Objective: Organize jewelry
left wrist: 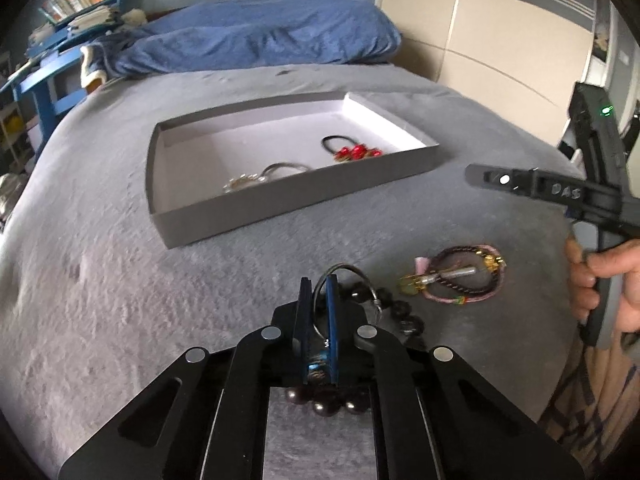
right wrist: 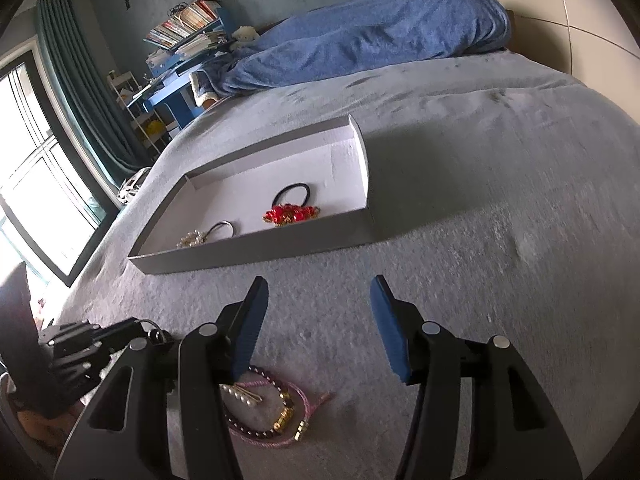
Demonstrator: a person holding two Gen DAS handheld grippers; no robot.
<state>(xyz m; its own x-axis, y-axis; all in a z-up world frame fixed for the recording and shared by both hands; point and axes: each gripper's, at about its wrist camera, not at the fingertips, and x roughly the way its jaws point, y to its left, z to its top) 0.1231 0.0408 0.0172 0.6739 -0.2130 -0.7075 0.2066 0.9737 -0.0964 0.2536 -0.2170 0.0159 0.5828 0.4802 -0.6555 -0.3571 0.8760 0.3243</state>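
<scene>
Your left claw [left wrist: 319,280] is clamped nearly shut on the metal ring [left wrist: 347,288] of the dark bead bracelet [left wrist: 396,312], the beads trailing on the bed [left wrist: 120,280] toward four o'clock, so you look mid-pickup: the next move is probably a lift and carry to the grey box [left wrist: 280,204] at twelve o'clock, clearing its near wall. Your right claw [right wrist: 318,296] hangs wide open and empty, with the pile of bracelets [right wrist: 264,412] just below its left finger at seven o'clock.
</scene>
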